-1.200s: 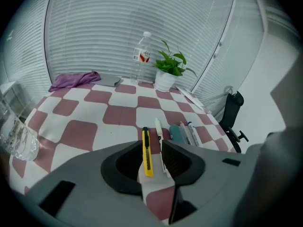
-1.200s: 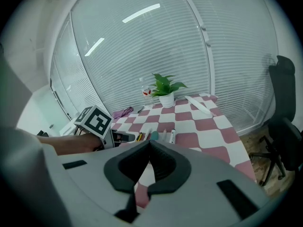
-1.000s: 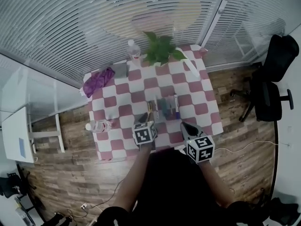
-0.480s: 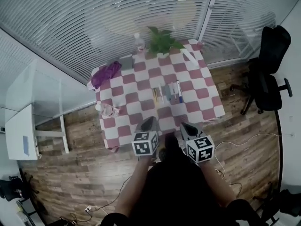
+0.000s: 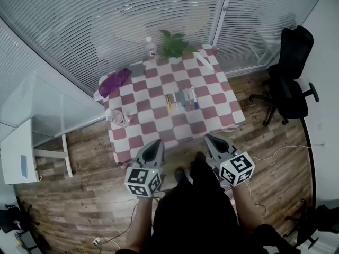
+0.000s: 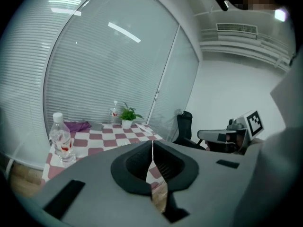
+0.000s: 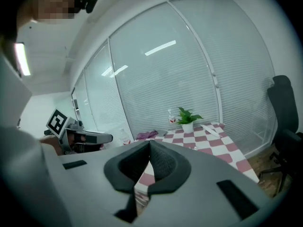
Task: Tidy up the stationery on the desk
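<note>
Fingers on both tools read as pressed together in the head view. The left gripper (image 5: pixel 157 143) and the right gripper (image 5: pixel 210 138) are held off the near edge of the table with the red-and-white checked cloth (image 5: pixel 159 127), over wooden floor, and neither touches anything. A row of pens and similar stationery (image 5: pixel 180 99) lies side by side at the centre of the cloth, well apart from both tools. A clear plastic water bottle (image 5: pixel 118 117) stands by the left edge. A crumpled purple cloth (image 5: pixel 113 82) lies at the far left corner, and a small green potted plant (image 5: pixel 172 43) stands at the far edge.

Left gripper view: its jaws meet along a thin seam with nothing between them. The bottle, purple cloth and plant show beyond; the stationery row is hidden behind the gripper's body.

Right gripper view: jaws likewise closed and empty, with the table and plant ahead.

Assessment: I judge the sorting done, since the pieces lie aligned and both tools are clear of the table. I see no loose item left, though a flat white object (image 5: pixel 204 62) at the far right corner is too small to identify.
</note>
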Action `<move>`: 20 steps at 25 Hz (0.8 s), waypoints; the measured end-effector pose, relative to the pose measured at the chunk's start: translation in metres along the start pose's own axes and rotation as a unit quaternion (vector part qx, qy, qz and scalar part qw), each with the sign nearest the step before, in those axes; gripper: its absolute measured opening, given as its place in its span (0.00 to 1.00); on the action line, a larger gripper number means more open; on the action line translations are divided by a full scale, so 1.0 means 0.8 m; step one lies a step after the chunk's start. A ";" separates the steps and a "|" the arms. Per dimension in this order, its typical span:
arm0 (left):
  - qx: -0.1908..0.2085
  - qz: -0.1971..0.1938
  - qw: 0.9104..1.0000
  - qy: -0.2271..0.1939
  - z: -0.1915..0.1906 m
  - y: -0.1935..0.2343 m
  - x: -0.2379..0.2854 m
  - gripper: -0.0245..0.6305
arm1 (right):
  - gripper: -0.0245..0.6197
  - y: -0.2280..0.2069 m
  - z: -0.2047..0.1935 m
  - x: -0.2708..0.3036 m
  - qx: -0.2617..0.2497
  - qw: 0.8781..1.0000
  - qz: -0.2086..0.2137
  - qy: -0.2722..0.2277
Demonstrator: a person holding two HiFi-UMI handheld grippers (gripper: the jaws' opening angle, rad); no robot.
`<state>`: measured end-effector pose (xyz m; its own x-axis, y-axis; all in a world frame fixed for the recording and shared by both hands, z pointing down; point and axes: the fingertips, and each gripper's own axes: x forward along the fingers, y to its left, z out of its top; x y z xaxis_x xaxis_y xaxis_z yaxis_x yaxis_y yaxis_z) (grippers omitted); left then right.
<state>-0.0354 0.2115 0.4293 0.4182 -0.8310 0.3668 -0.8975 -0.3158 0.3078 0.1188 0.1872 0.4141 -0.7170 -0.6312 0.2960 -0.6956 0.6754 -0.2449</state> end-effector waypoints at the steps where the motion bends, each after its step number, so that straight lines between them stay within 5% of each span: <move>1: 0.006 -0.006 1.000 -0.015 0.011 -0.002 -0.013 0.10 | 0.07 0.002 0.011 -0.007 -0.008 1.000 0.009 -0.010; 8: 0.050 -0.015 0.995 -0.083 0.062 -0.012 -0.069 0.10 | 0.07 -0.006 0.057 -0.051 -0.032 0.998 0.014 -0.061; 20: 0.074 -0.026 0.995 -0.063 0.043 -0.043 -0.059 0.10 | 0.07 -0.007 0.032 -0.094 -0.030 0.998 -0.010 -0.048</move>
<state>-0.0287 0.2456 0.3708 0.4516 -0.8598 0.2384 -0.8900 -0.4153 0.1881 0.1749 0.2210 0.3693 -0.7054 -0.6770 0.2099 -0.7086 0.6813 -0.1839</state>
